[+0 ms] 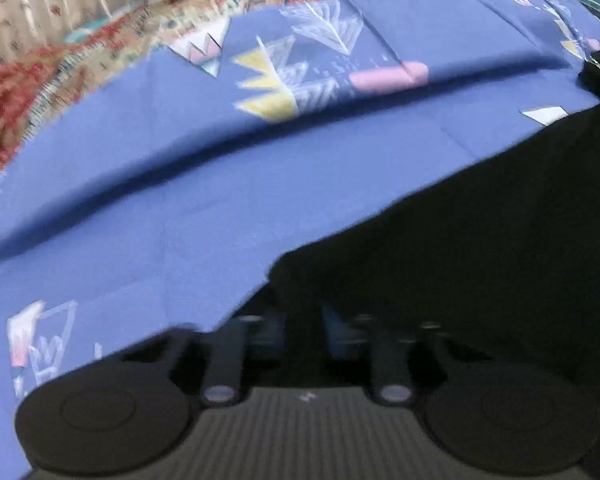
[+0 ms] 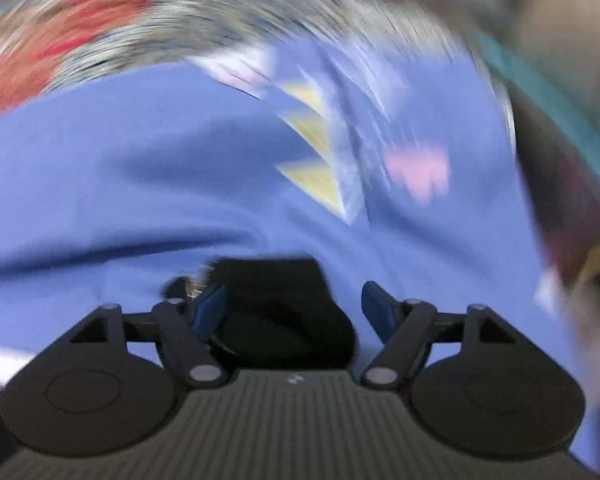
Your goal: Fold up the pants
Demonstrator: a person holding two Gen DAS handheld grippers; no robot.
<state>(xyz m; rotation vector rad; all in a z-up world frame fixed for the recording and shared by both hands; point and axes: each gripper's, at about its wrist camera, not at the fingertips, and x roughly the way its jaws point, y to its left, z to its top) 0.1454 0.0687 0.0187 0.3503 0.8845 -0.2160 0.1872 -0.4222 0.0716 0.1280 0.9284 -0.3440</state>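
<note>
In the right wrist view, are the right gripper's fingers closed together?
No. The right gripper shows its two blue fingertips standing well apart over the black pants.

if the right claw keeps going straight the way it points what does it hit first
Most likely the black pants fabric lying between the open right claw fingers, on the blue patterned sheet. The frame is motion-blurred, so depth is uncertain.

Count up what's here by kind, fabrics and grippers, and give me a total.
Black pants: 1
Blue printed sheet: 1
Red patterned quilt: 1
Grippers: 2, left gripper closed on the black pants, right gripper open
Total: 5
</note>
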